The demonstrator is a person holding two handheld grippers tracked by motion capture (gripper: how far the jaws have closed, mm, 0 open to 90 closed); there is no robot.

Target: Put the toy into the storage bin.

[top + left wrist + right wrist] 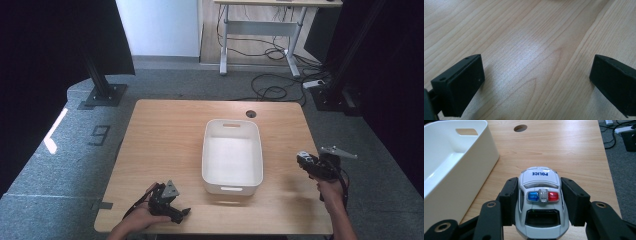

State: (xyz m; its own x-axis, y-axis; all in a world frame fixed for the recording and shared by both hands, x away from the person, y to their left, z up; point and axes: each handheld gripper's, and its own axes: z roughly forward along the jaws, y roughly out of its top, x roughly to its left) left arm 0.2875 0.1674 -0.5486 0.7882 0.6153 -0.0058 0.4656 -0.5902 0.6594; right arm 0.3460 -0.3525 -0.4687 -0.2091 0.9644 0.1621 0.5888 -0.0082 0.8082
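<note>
A white toy police car [540, 202] with a blue and red light bar sits between the black jaws of my right gripper [539, 200], which is shut on its sides. In the high view the right gripper [305, 162] hovers over the table's right edge, right of the white bin [232, 186], with the car [305, 161] at its tip. My left gripper [182, 214] rests near the table's front left edge. Its jaws stand wide apart over bare wood, and my left gripper [536, 82] holds nothing.
The white bin [454, 170] has handle slots and nothing inside it. A round cable hole [251, 114] lies behind it in the wooden tabletop [165, 135]. Beyond the table are a black stand base [105, 95], floor cables and a desk.
</note>
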